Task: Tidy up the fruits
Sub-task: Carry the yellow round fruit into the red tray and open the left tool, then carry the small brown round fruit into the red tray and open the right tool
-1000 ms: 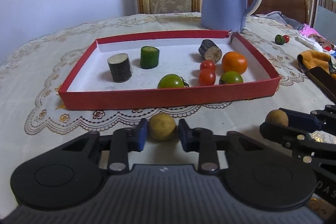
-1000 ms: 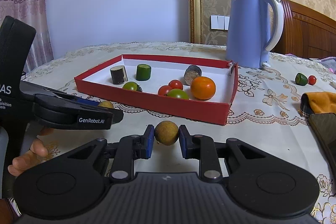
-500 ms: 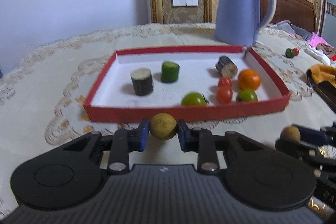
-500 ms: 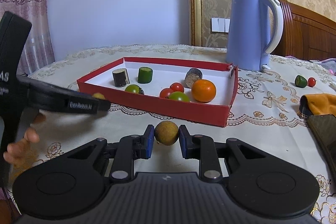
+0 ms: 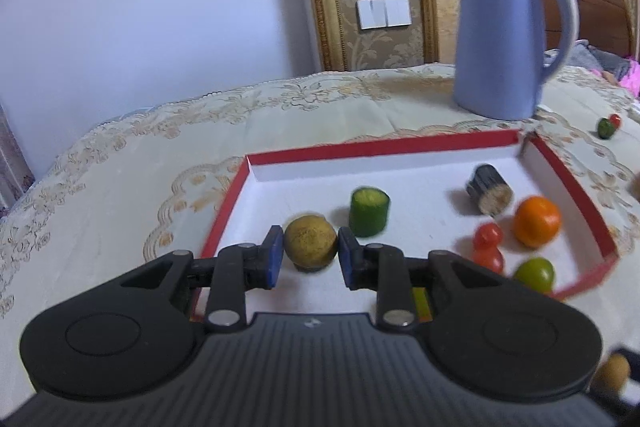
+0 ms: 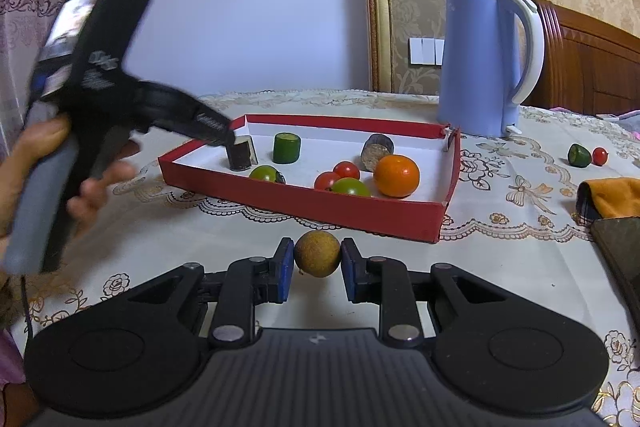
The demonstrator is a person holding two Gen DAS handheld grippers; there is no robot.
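Observation:
My left gripper (image 5: pixel 310 255) is shut on a round yellow-brown fruit (image 5: pixel 310 242) and hovers over the near left part of the red tray (image 5: pixel 380 146). In the tray are a green cucumber piece (image 5: pixel 369 212), a dark cut cylinder (image 5: pixel 489 195), an orange (image 5: pixel 537 221), red cherry tomatoes (image 5: pixel 487 235) and a green tomato (image 5: pixel 534 274). My right gripper (image 6: pixel 317 265) is shut on a second brown round fruit (image 6: pixel 317 253), low over the cloth in front of the tray's near wall (image 6: pixel 360 215). In the right wrist view a hand holds the left gripper (image 6: pixel 227 141) over the tray's left end.
A blue kettle (image 6: pixel 484 63) stands behind the tray's far right corner. On the cloth to the right lie a green piece (image 6: pixel 579 155) with a small red tomato (image 6: pixel 599 156), an orange cloth (image 6: pixel 612 197) and a dark flat object (image 6: pixel 620 247).
My left gripper has risen with its fruit and moved forward from the cloth to over the tray's near left part. The right gripper has stayed in place.

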